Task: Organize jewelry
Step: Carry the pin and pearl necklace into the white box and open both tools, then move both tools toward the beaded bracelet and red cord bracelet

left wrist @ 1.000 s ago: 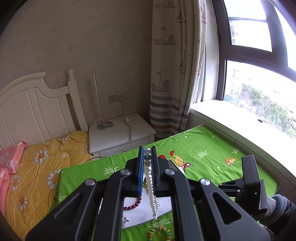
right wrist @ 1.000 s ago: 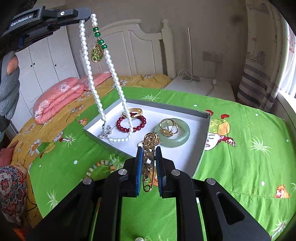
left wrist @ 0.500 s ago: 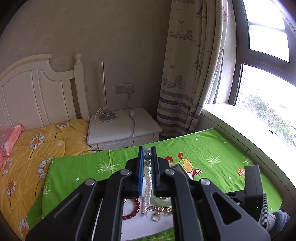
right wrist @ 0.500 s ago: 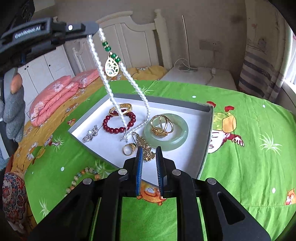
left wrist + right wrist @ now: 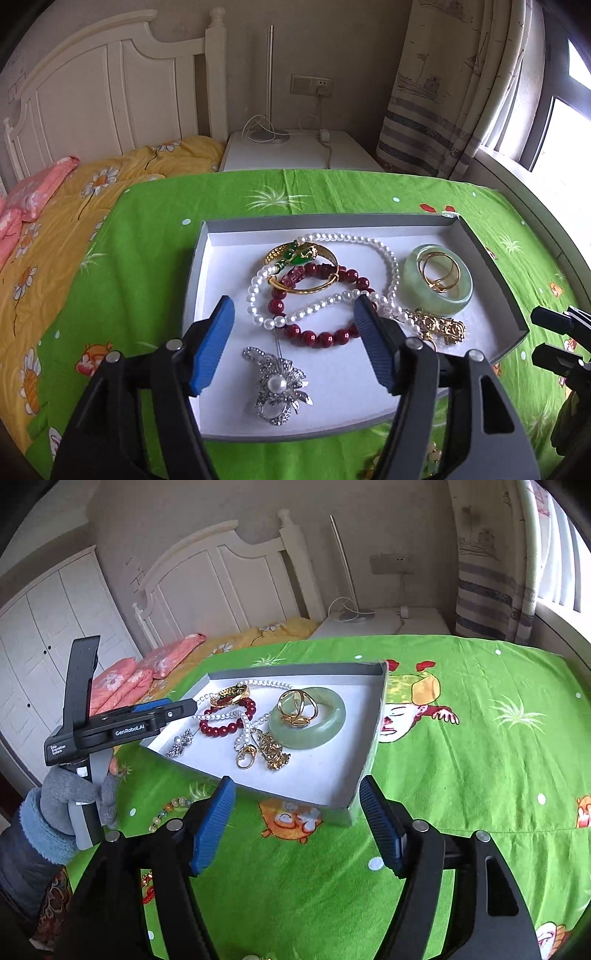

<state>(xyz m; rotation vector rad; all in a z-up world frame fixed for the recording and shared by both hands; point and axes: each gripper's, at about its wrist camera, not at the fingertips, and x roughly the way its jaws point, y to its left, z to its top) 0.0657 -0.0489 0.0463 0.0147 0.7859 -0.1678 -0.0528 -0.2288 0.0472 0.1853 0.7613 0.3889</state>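
A grey tray with a white floor sits on the green cloth. In it lie a pearl necklace, a red bead bracelet, a gold bangle, a jade bangle with gold rings inside, a gold brooch and a silver pearl brooch. My left gripper is open and empty, low over the tray. My right gripper is open and empty, in front of the tray's near corner.
A string of coloured beads lies on the green cloth left of the tray. Behind are a bed with a yellow quilt, a white nightstand, a striped curtain and a window sill at the right.
My left gripper has come down over the tray and opened, letting the pearl necklace fall into it. My right gripper has opened after leaving the gold brooch in the tray, and drawn back.
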